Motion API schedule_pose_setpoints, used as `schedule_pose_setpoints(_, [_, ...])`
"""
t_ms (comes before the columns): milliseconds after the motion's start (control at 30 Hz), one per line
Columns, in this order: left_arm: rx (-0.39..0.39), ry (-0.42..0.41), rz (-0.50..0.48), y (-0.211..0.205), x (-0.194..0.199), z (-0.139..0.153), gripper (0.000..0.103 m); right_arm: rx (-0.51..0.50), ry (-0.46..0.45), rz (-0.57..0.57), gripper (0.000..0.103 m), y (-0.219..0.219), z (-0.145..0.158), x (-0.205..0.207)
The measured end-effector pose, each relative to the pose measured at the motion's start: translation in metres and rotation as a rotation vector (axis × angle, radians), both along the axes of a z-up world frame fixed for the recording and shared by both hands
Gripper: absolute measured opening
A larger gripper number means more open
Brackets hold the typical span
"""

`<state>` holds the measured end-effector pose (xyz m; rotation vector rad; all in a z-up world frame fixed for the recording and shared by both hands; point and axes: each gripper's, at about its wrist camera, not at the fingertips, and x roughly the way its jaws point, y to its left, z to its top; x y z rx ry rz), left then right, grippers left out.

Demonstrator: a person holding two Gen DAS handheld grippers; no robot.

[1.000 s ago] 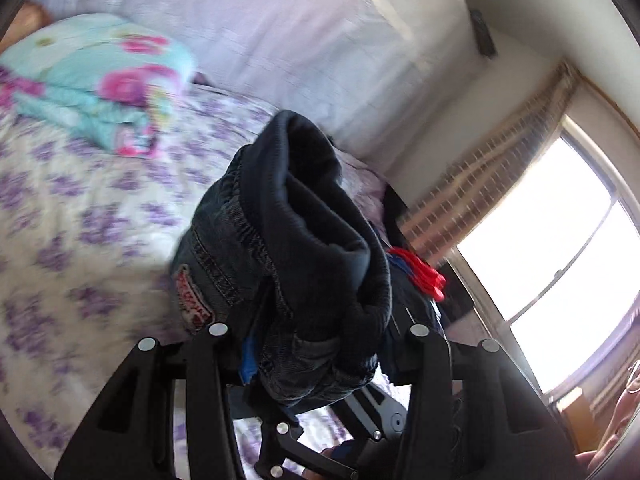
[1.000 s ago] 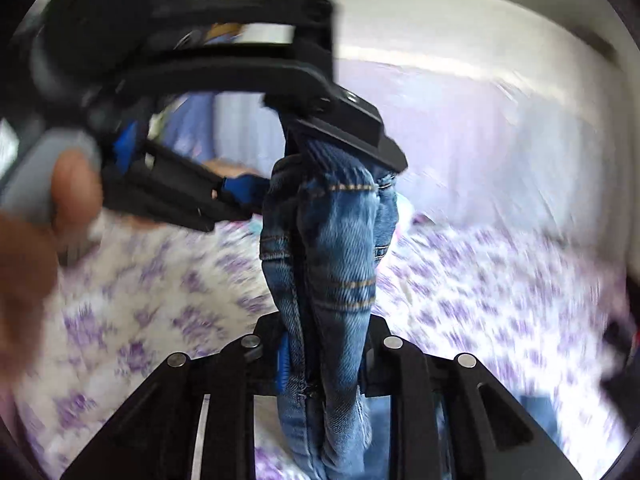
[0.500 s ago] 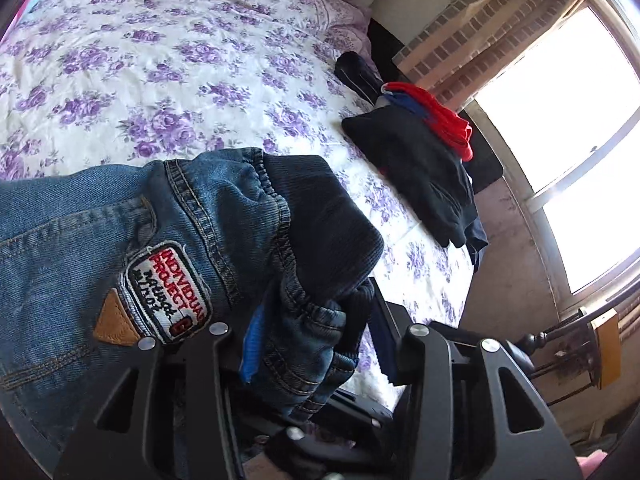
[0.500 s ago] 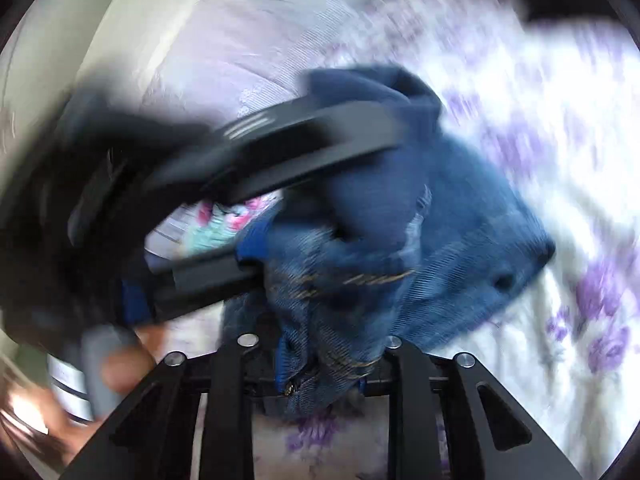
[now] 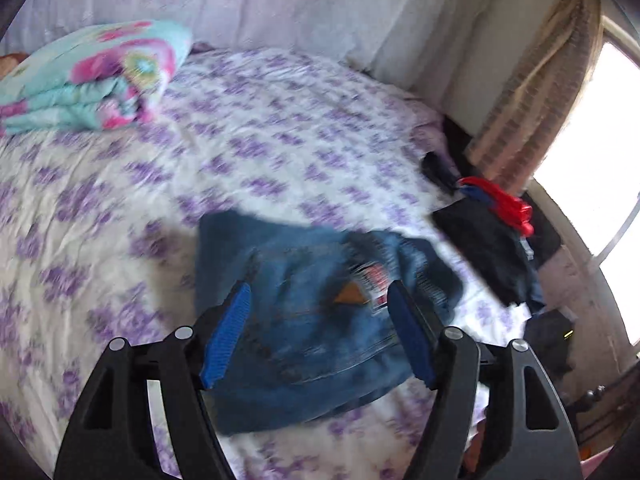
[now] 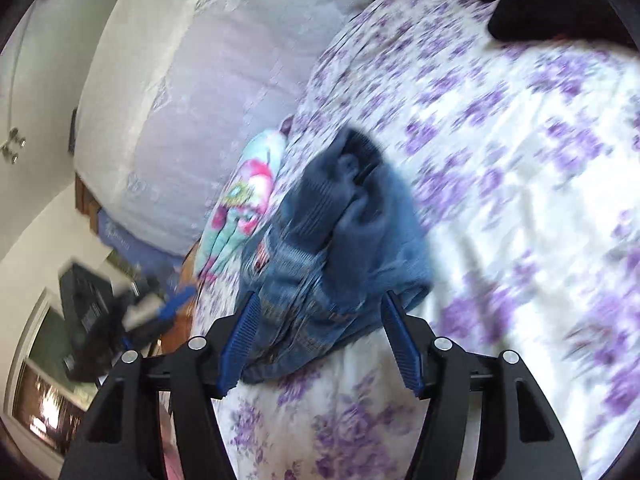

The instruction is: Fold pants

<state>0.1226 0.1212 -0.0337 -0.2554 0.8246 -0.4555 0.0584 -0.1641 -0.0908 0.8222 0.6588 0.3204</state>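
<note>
The blue denim pants [image 5: 304,312] lie folded in a compact bundle on the purple-flowered bed sheet [image 5: 120,208], a brand patch showing on top. My left gripper [image 5: 320,300] is open above them, blue pads wide apart, holding nothing. In the right wrist view the same pants [image 6: 340,248] lie bunched, dark waistband up. My right gripper [image 6: 318,308] is open with its tips on either side of the bundle's near edge, holding nothing. The left gripper [image 6: 120,312] shows blurred at the far left.
A folded turquoise-and-pink floral blanket [image 5: 88,80] lies at the head of the bed by the pale headboard [image 5: 280,4]. A pile of dark clothes with a red item [image 5: 492,236] sits at the bed's right edge, near the curtain [image 5: 536,92] and window.
Both grippers let go of the pants and opened. The pants dropped from being held up to lying on the bed, and both grippers drew back from them.
</note>
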Motion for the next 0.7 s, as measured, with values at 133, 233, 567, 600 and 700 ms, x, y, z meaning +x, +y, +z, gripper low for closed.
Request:
schedule_pose_setpoints(133, [0.029,0.057,0.018,0.004,-0.006,-0.031,0.069,-0.080,-0.003,-0.030,0.069,-0.006,0.007,0.026])
schedule_pose_setpoints(233, [0.076,0.058,0.027,-0.009,-0.007,-0.047,0.069,-0.187,-0.001,-0.013,0.054,0.000,0.009,0.043])
schedule_pose_setpoints(567, [0.100,0.015,0.015,-0.017,-0.013,-0.051,0.070,-0.254,-0.012,-0.001,0.029,-0.012,-0.002,0.049])
schedule_pose_setpoints(600, [0.110,0.010,0.016,-0.020,-0.014,-0.053,0.071,-0.201,0.009,-0.004,0.040,-0.020,-0.009,0.049])
schedule_pose_setpoints(700, [0.154,-0.008,0.016,-0.026,-0.015,-0.051,0.073,-0.188,0.031,0.008,0.046,-0.030,0.001,0.043])
